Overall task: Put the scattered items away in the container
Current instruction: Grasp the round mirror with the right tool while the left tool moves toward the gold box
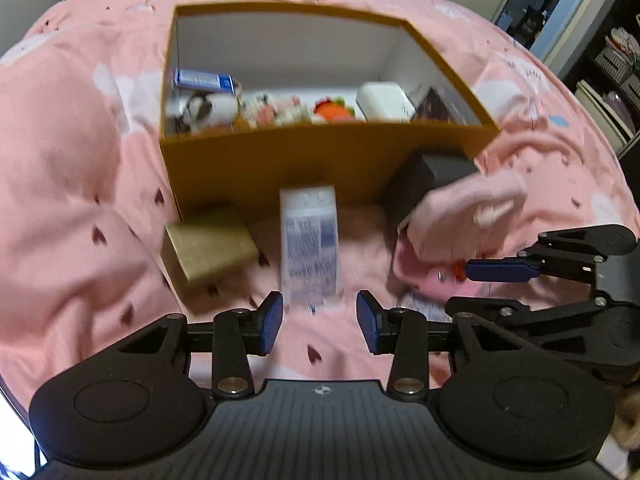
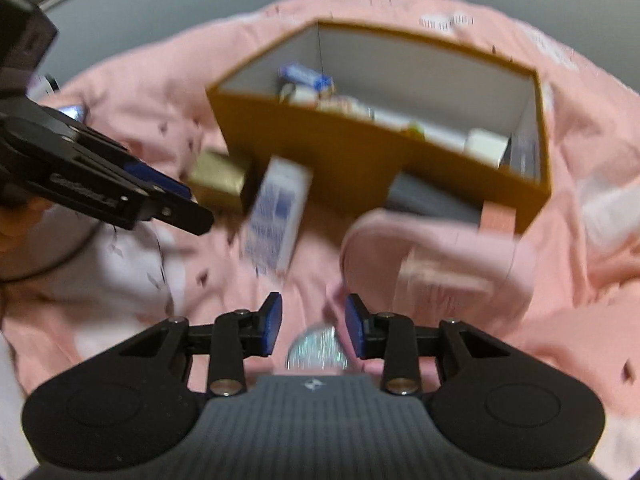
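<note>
Both jaws of the left gripper [image 1: 319,316] stand apart, empty; the white carton [image 1: 310,244], lower centre, should be straddled squarely before closing.

L hand-held gripper [image 1: 319,317]: matte blk body, ribbed grey centre w/ small wht emblem | blue pads [image 1: 273,320] | silver screws on link arms, round discs each side | R hand-held gripper [image 2: 313,322]: looked same, blk/blue | blk cable seen nr L unit
</note>
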Available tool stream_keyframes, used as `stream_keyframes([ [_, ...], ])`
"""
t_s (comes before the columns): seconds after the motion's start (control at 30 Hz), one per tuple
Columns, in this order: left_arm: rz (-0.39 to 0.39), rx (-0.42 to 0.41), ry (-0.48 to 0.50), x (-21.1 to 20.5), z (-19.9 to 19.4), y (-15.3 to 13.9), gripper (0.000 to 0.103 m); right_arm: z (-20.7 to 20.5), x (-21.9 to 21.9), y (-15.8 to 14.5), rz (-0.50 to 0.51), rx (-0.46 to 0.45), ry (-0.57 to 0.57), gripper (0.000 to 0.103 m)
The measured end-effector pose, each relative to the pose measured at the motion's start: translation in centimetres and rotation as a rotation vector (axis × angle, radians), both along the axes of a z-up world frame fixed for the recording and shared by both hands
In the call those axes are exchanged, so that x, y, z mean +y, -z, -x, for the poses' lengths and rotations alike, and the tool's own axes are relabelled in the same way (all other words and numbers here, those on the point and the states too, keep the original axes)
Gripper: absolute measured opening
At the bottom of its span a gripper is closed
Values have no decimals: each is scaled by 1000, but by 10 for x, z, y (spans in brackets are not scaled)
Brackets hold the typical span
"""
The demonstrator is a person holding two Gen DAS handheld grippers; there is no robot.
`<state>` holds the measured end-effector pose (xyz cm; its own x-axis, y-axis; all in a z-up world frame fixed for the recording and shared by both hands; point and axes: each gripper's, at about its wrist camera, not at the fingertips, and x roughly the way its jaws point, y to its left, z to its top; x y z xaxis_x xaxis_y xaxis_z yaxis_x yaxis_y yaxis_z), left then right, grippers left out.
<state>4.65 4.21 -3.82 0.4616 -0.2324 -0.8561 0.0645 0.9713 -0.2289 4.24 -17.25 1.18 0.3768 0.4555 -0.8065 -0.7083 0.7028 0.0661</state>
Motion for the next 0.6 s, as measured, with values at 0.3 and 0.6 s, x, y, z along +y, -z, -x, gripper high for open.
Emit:
stream_keyframes([
  [0.3, -45, 58, 19, -9, 5, 18, 48, 10, 23, 41, 191, 8, -35, 41],
  [0.6, -43, 77, 19, -9, 5, 21, 50, 13, 45, 69, 343, -25, -139, 53],
])
